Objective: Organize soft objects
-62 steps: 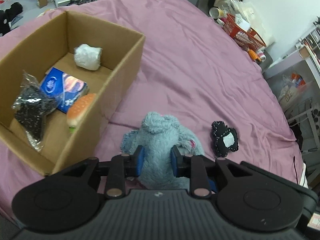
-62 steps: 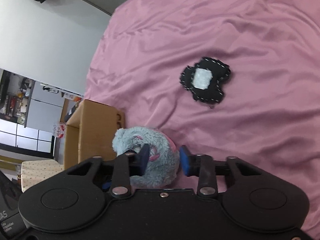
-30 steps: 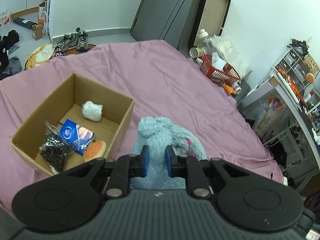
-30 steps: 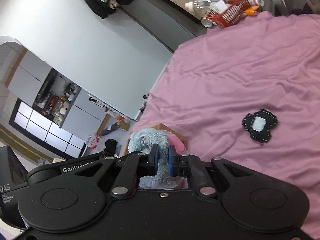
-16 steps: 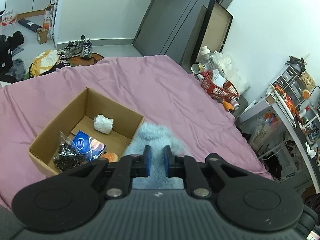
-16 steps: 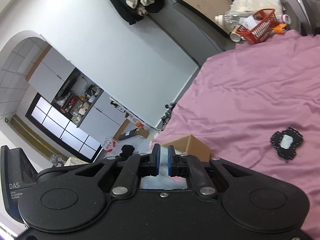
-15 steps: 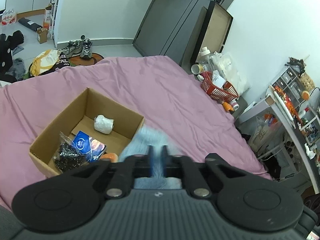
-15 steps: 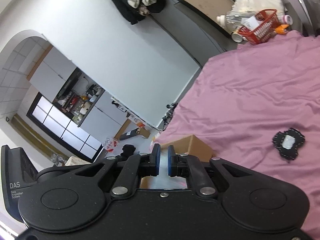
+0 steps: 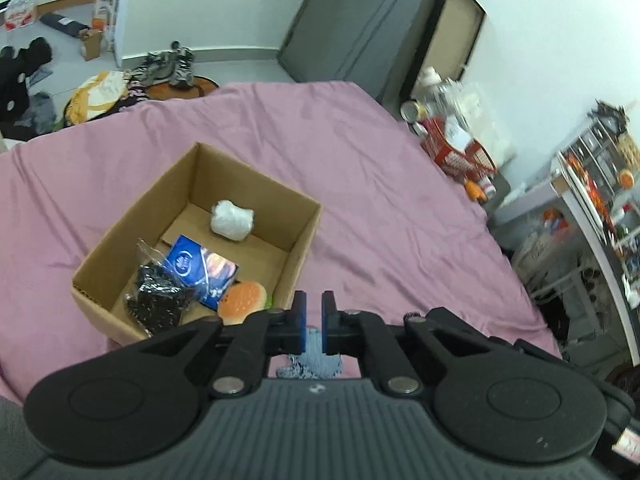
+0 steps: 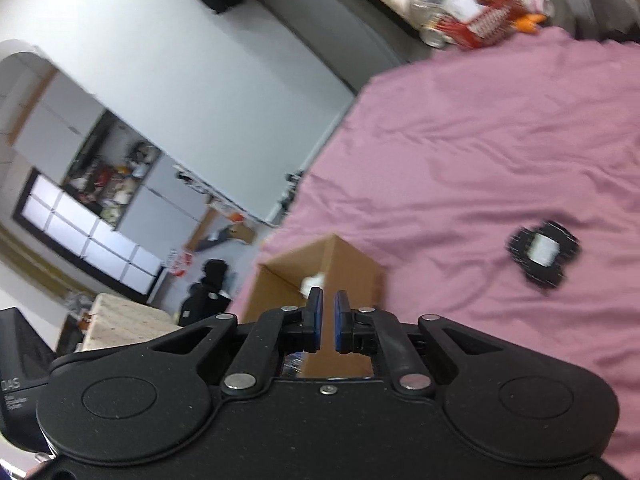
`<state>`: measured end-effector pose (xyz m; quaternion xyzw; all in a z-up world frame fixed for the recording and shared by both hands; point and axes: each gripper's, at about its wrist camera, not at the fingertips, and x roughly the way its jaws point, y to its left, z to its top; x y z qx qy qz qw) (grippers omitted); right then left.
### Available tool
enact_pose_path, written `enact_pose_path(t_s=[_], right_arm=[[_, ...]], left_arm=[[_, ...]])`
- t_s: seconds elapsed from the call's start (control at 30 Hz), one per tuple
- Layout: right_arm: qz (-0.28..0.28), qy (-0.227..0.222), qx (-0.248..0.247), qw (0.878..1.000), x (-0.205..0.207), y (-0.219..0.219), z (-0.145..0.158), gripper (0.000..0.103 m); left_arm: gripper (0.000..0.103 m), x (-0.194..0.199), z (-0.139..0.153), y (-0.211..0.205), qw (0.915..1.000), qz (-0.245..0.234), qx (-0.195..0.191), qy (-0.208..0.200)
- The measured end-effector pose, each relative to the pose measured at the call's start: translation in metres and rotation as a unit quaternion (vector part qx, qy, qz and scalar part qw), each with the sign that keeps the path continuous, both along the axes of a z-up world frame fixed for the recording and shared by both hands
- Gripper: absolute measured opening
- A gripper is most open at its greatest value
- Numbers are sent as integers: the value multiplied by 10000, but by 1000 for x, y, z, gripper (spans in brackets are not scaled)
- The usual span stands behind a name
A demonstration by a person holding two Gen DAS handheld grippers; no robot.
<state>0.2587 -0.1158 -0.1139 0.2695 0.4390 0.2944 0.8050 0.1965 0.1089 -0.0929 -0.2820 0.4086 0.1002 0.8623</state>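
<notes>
My left gripper [image 9: 314,308] is shut on the blue plush toy [image 9: 316,362], which hangs mostly hidden under the jaws, high above the pink bed. The open cardboard box [image 9: 120,224] lies below and to the left, holding a white bundle [image 9: 232,221], a blue packet [image 9: 200,270], a black bag [image 9: 154,298] and a burger toy [image 9: 243,298]. My right gripper [image 10: 328,308] has its jaws nearly closed, above the box [image 10: 352,268]; a scrap of blue shows beneath it. A black and white patch toy [image 10: 542,251] lies on the bed to the right.
The pink bedsheet [image 9: 380,184] covers the bed. A red basket [image 9: 456,154] with bottles and cans stands past the far right bed edge. Shelving [image 9: 600,200] is at the right. Shoes and clothes [image 9: 168,66] lie on the floor beyond the bed.
Both grippers closed on the blue plush toy and lifted it high off the bed. It has sunk below the jaws, so little of it shows now. The view has shifted slightly toward the box.
</notes>
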Motion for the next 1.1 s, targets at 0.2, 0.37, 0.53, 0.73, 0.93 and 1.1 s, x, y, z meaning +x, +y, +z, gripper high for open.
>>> enact_pose_path(t_s=[0.2,0.37,0.53,0.73,0.93,1.1], right_arm=[[-175,358,-249,9989,-10,-21,-9,35],[-417,447,-310,9977,-21,-49,-6,49],[-711,789,-387,9936,-40,-75,-25,51],[-1052,986,-858,9858,-54,-91,-32,69],[-1099,1171,-1152,9803,-62,-95,-29,77],[-1083,1469,-1381,9734,-77,-94,-36,78]], left_arm=[[16,2,-12,-9,9995,-166,-147,229],[44,0,-18,-24,9994,-182,-118,255],[48,-4,-27,-43,9983,-319,-238,423],[48,-18,-44,-66,9956,-550,-291,698],[48,-36,-59,-80,9929,-633,-476,892],[49,-49,-72,-90,9898,-654,-659,1083]])
